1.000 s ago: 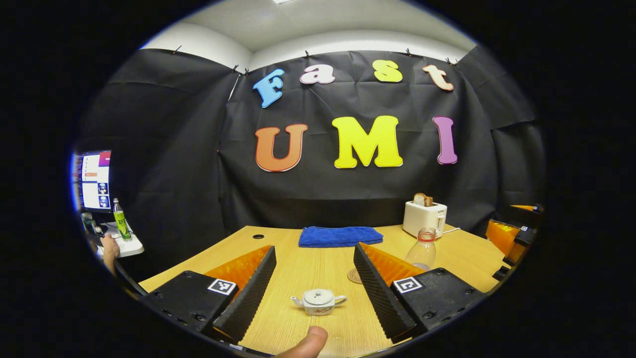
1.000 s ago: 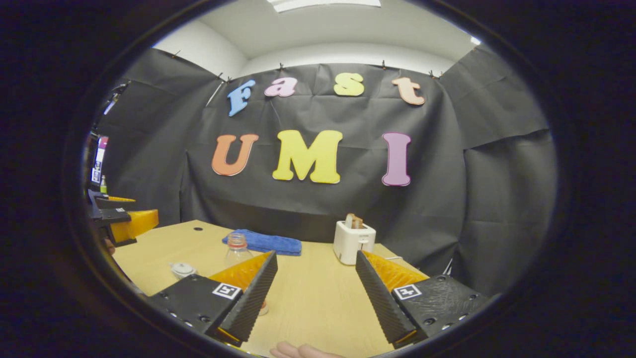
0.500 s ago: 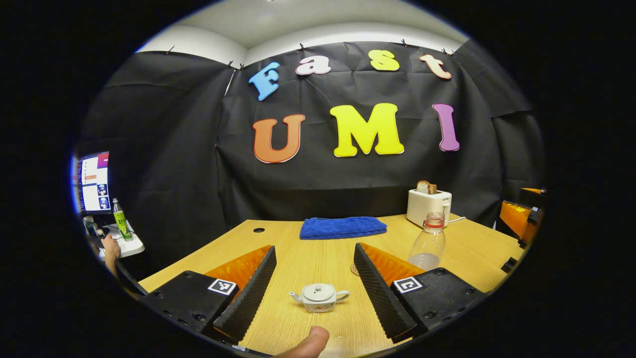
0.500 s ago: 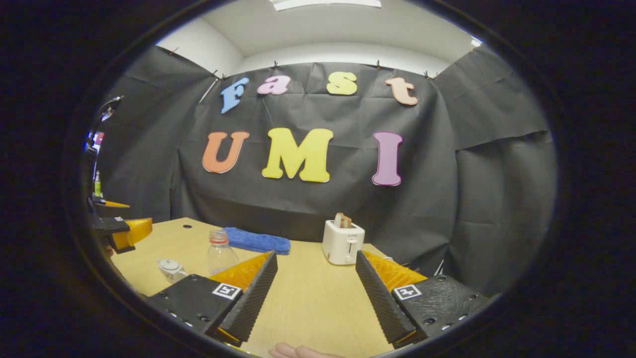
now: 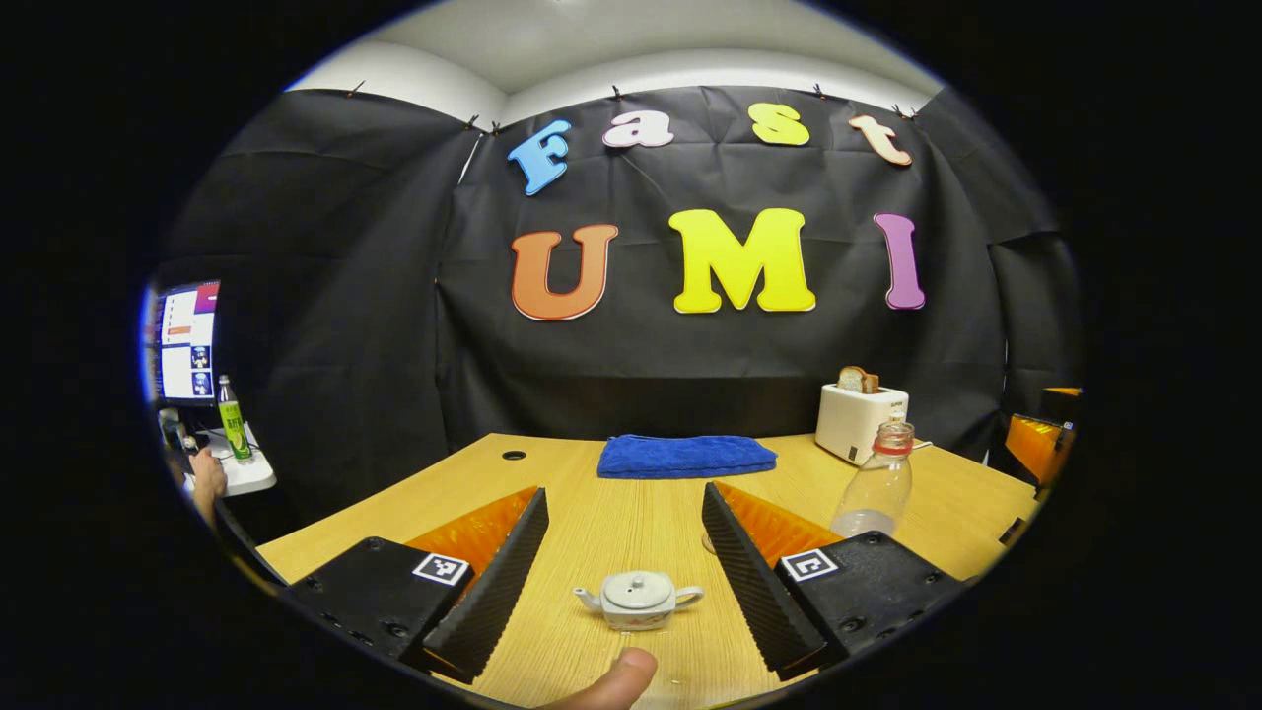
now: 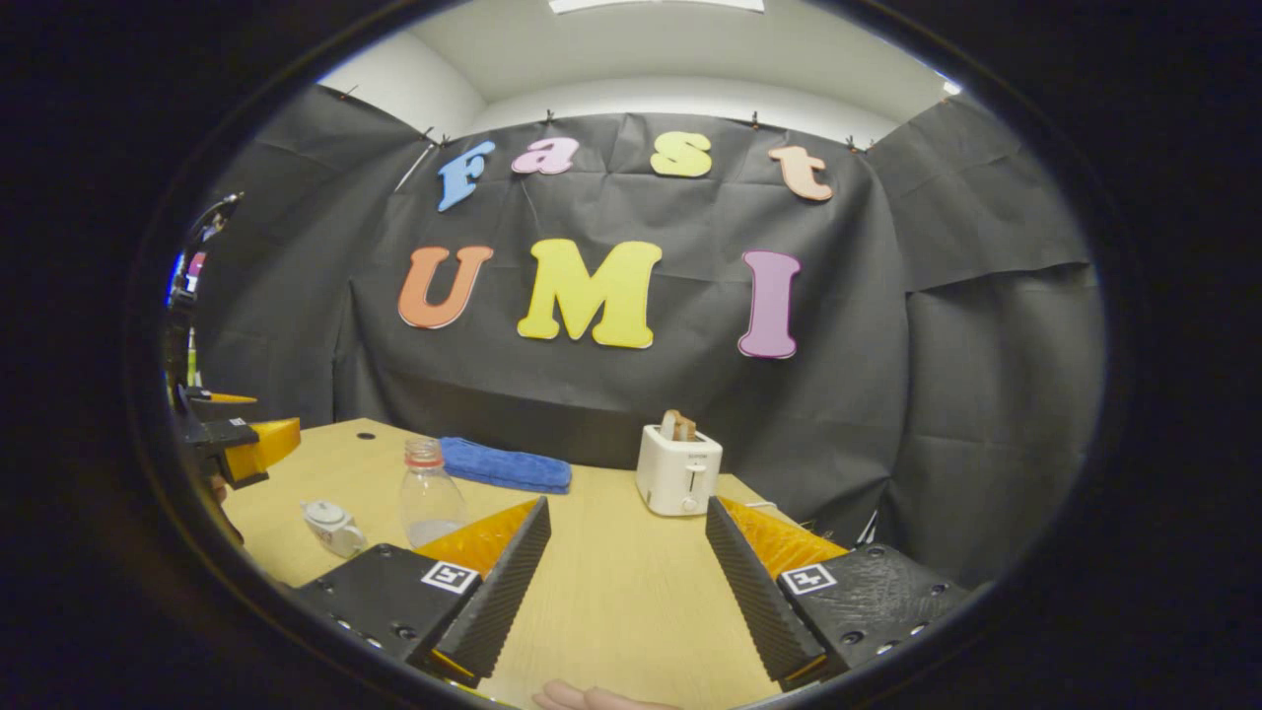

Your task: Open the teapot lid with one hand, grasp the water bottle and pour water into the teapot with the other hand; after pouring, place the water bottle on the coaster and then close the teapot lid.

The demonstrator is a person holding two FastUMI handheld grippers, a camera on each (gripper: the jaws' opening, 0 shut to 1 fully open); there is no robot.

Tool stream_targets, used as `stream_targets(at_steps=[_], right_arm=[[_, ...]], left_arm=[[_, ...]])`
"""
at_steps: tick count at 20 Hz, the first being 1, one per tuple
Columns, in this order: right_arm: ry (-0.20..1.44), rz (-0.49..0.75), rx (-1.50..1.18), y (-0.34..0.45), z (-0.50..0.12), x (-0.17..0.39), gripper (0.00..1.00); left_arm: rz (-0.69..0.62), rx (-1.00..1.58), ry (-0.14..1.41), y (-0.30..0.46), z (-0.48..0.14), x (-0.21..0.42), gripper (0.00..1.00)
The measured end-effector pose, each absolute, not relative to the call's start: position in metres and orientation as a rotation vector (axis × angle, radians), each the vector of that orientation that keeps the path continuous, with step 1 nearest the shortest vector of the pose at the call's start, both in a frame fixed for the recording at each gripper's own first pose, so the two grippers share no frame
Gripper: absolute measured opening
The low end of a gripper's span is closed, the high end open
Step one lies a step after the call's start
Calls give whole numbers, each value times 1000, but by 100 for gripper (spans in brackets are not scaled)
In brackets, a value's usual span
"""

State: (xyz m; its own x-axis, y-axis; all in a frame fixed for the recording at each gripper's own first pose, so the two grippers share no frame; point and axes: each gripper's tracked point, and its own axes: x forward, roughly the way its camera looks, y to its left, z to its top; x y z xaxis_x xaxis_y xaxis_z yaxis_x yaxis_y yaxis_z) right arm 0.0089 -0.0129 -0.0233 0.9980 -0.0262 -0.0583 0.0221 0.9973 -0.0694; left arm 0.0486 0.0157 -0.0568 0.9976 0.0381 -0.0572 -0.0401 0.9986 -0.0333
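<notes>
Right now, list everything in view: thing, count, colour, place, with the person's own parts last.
teapot: 1, white, lid on, near table edge, between the left hand-held gripper's fingers in its view.
water bottle: 1, clear with red neck ring, uncapped, right of the teapot.
coaster: 1, brownish, mostly hidden, beside the bottle.
towel: 1, blue, folded, far side of table.
toaster: 1, white, bread in slot, far right.
table: 1, light wood.
monitor: 1, lit, far left.
green bottle: 1, by the monitor.
left hand-held gripper: 1, open, over the teapot.
right hand-held gripper: 1, open, over bare table.
</notes>
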Motion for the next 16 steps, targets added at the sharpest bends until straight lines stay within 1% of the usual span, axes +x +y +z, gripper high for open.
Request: stream_targets(at_steps=[2, 5, 8, 9, 12, 14, 15, 16], right_arm=[[56, -21, -73, -12, -24, 10, 95], [61, -41, -78, -19, -28, 15, 95], [86, -53, -62, -23, -35, 18, 95], [87, -58, -59, -25, -34, 18, 97], [88, -69, -59, -26, -34, 19, 95], [82, -61, -61, -23, -34, 19, 95], [80, -58, -63, -22, -33, 19, 95], [80, -55, -66, -21, -34, 19, 95]], left_arm=[[32, -61, 72, 13, -72, 61, 99], [49, -45, 83, 16, -94, 72, 99], [42, -3, 141, 10, -121, 83, 99], [35, -9, 161, 10, -128, 85, 99], [12, -61, 235, 6, -149, 87, 98], [-6, -92, 249, 4, -152, 88, 88], [-3, -98, 252, 6, -152, 89, 87], [-2, -94, 247, 5, -151, 90, 80]])
